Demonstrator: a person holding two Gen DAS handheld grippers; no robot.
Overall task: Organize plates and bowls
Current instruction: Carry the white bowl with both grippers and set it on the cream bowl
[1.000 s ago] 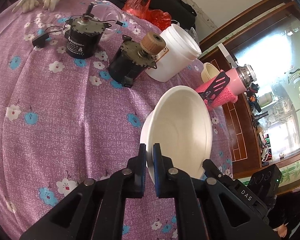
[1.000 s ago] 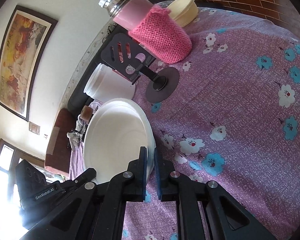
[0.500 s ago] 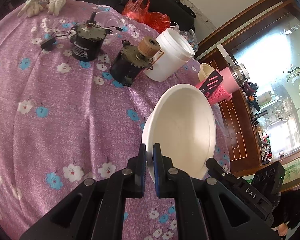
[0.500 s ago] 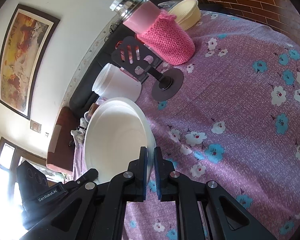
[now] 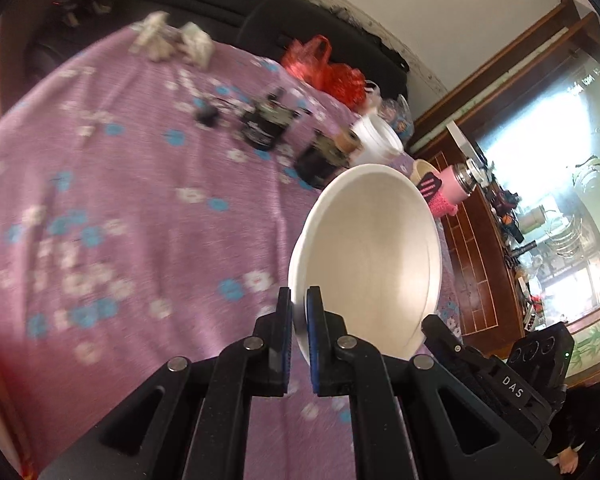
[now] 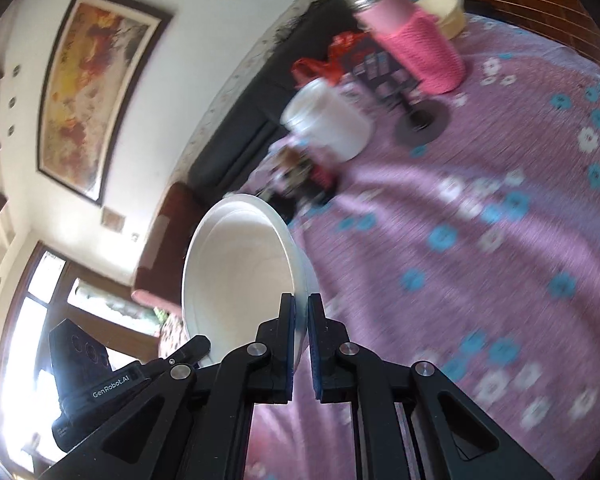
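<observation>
Left gripper clamped on white bowl rim, jaws nearly together. Right gripper pinches the opposite rim of the bowl. Bowl held tilted above the purple floral counter.

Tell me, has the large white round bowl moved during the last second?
Yes. The large white round bowl, pinched by both grippers, has risen away from the white plastic bucket, which now looks smaller and farther up the frame.

Your left gripper pinches the near rim of the white bowl, held tilted above the purple cloth. Beyond the bowl: two motors, white tub, pink bottle.
</observation>
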